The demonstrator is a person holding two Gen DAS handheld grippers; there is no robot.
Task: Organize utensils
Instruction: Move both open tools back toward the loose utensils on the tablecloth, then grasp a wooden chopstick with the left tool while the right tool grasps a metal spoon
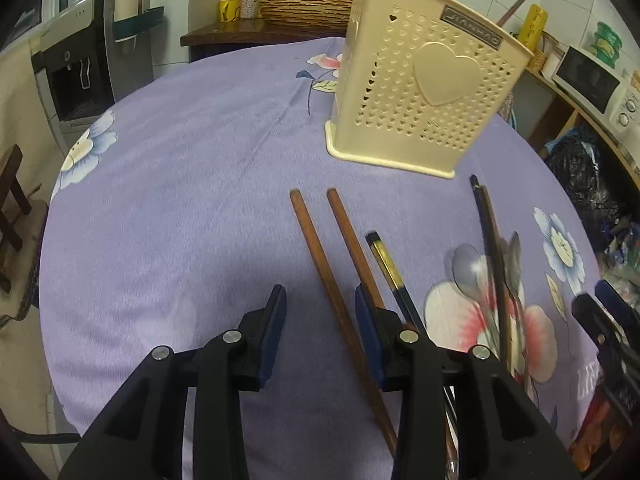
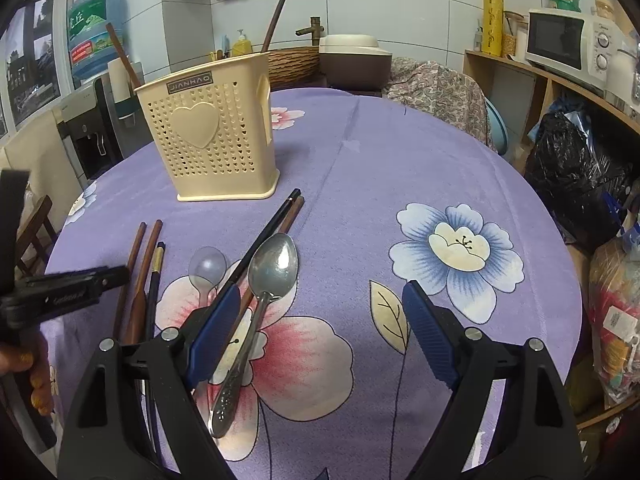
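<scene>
Both pairs of blue-padded fingers stand apart and hold nothing: the left gripper (image 1: 320, 312) hangs low over two brown chopsticks (image 1: 334, 292), one of them running between its fingers, while the right gripper (image 2: 320, 312) hovers with its fingers spread wide, its left pad just above a metal spoon (image 2: 262, 300) that lies on the purple flowered tabletop (image 2: 400, 168). Beside that spoon lie a clear plastic spoon (image 2: 206, 270) and a dark chopstick pair (image 2: 276, 224) that crosses close to both bowls; a black chopstick with a gold band (image 1: 390, 268) lies just beside the brown ones. Farther back stands the cream perforated utensil holder (image 2: 216, 136), already holding a couple of long brown sticks. Trouble looks likeliest from crowding: closing on one brown chopstick may pinch or roll its neighbour, and the thin sticks could slip on the soft cloth. The two grippers are near each other and might collide. A long utensil dropped in at a slant could tip the light holder.
</scene>
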